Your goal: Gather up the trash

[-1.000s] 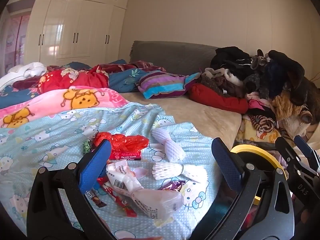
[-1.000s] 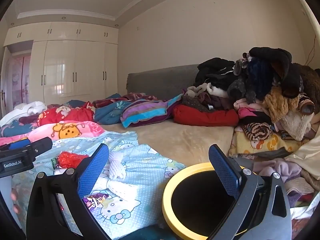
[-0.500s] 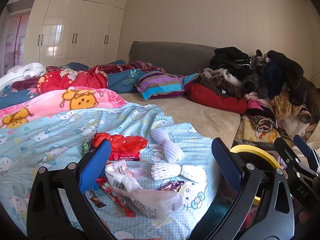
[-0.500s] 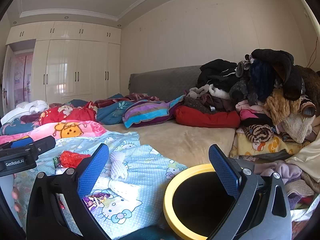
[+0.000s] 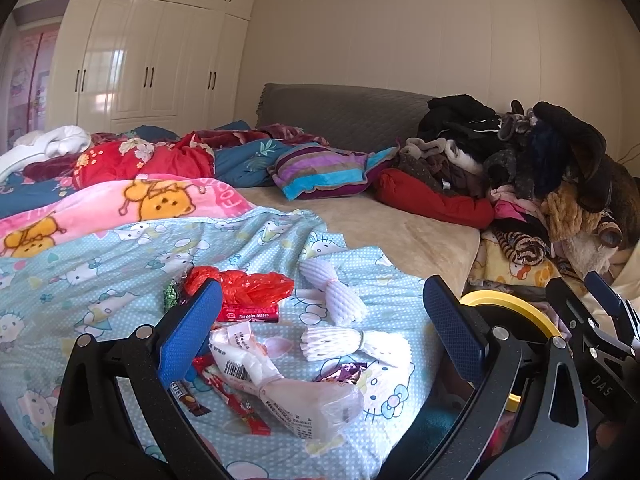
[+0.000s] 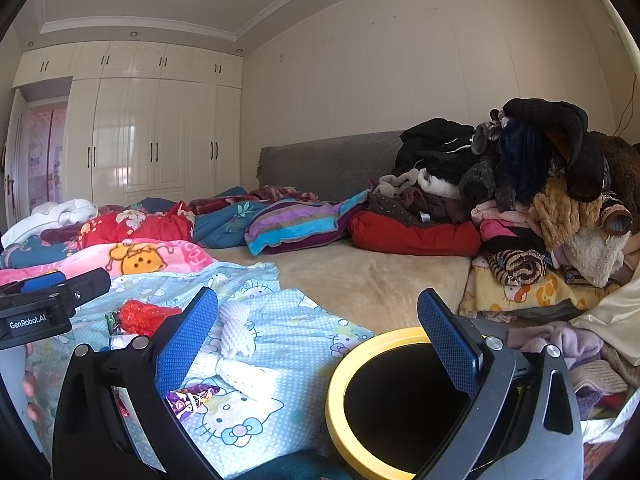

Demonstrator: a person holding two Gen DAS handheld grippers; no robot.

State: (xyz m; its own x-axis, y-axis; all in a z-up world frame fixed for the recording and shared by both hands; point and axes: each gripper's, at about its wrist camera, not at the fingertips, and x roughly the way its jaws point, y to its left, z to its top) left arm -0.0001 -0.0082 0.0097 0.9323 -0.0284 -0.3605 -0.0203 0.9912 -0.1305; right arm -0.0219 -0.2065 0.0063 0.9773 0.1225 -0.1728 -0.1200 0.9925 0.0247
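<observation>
From the left wrist view, the left gripper (image 5: 320, 320) fills the bottom of the frame with its blue-padded fingers (image 5: 188, 332) spread wide and nothing between them. Between and behind them, on the light blue cartoon-cat blanket (image 5: 100, 256), lies the scattered trash: a crumpled red plastic bag (image 5: 248, 286) at centre left, a red carton (image 5: 250, 314) just below it, two white foam fruit nets (image 5: 338, 294) at centre, a clear plastic bag with a barcode (image 5: 280, 384) lower down, red snack wrappers (image 5: 232, 400) beside it and a purple foil wrapper (image 5: 346, 372) near the lower net. At lower right the yellow-rimmed bin (image 5: 508, 306) peeks out behind the right finger, with part of the other gripper at the far right edge.

From the right wrist view, the right gripper (image 6: 316, 336) is likewise spread wide and empty. The bin (image 6: 340, 368) sits at lower centre, its dark mouth open, touching the blanket's edge (image 6: 304, 344). The foam nets (image 6: 236, 330) and the red bag (image 6: 144, 316) lie at centre left. The left gripper's body (image 6: 48, 304) shows at the left edge. A heap of clothes (image 6: 540, 184) rises at the right.
</observation>
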